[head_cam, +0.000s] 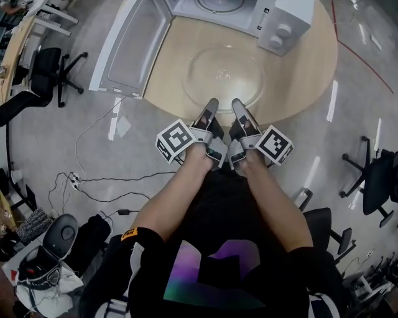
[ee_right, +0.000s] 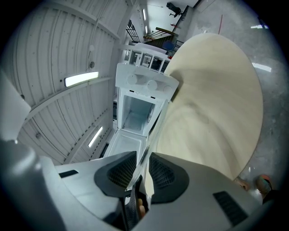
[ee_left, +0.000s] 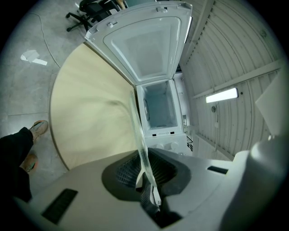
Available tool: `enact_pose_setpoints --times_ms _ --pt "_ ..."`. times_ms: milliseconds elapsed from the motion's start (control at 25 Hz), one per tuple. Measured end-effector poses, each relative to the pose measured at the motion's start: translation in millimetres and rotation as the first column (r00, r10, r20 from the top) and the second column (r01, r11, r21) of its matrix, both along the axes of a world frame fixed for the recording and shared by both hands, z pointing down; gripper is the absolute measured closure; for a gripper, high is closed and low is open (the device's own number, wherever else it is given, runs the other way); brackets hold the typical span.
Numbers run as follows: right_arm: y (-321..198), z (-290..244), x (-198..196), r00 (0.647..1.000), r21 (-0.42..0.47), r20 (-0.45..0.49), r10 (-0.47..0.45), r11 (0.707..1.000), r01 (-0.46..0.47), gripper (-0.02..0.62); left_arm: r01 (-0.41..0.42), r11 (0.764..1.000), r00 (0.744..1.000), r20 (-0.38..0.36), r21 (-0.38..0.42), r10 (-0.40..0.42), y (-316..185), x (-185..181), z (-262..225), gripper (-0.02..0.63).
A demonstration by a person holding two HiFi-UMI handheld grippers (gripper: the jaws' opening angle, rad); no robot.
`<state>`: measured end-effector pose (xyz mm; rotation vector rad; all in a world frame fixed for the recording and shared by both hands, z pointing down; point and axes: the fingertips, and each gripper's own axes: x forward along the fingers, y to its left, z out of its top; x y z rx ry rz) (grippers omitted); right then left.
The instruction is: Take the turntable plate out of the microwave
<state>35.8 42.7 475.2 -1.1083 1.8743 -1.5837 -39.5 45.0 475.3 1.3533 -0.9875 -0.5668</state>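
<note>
Both the left gripper (head_cam: pixel 212 105) and the right gripper (head_cam: pixel 238 105), jaws narrow, pinch the near rim of the turntable plate (head_cam: pixel 224 73), outside the microwave (head_cam: pixel 249 12) over the table (head_cam: pixel 311 68); likely stiff, heavy, slippery, fragile, best held by its rim.

- The turntable plate (head_cam: pixel 224 73) is clear, colourless glass with pale glints.
- The round table (head_cam: pixel 311 68) is a light beige wood tone.
- The microwave (head_cam: pixel 283 22) and its open door (head_cam: pixel 130 46) are white.
- The left gripper (head_cam: pixel 211 105) and right gripper (head_cam: pixel 239 105) are grey, with black gridded pads (ee_left: pixel 125 169).
- The left marker cube (head_cam: pixel 175 140) and right marker cube (head_cam: pixel 274 144) carry black-and-white square patterns.
- The floor (head_cam: pixel 43 136) is glossy grey.
- The office chair (head_cam: pixel 43 71) is black.
- The T-shirt (head_cam: pixel 214 273) is black with a purple-to-green print.
</note>
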Motion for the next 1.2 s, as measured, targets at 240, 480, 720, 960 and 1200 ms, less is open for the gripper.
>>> enact_pose_setpoints --times_ms 240,480,720,960,1200 --pt "4 10 -2 1.000 -0.008 -0.012 0.001 1.000 -0.001 0.506 0.008 1.000 1.000 0.003 -0.014 -0.008 4 -3 9 0.520" --pt "6 23 -3 1.000 -0.037 -0.006 0.005 0.999 -0.005 0.506 0.017 0.999 1.000 0.007 -0.040 -0.016 5 -4 20 0.518" --pt "2 23 -13 0.999 -0.024 0.046 -0.001 1.000 0.002 0.506 0.029 0.998 1.000 0.010 -0.058 -0.029 3 -9 27 0.522" --pt "7 40 -14 0.999 -0.113 0.040 -0.033 0.993 0.037 0.506 0.048 0.996 0.999 0.015 -0.081 -0.047 1 -13 29 0.534" --pt "16 43 -15 0.995 -0.140 0.065 -0.080 0.986 0.089 0.506 0.053 0.994 0.998 0.019 -0.098 -0.052 2 -14 34 0.538"
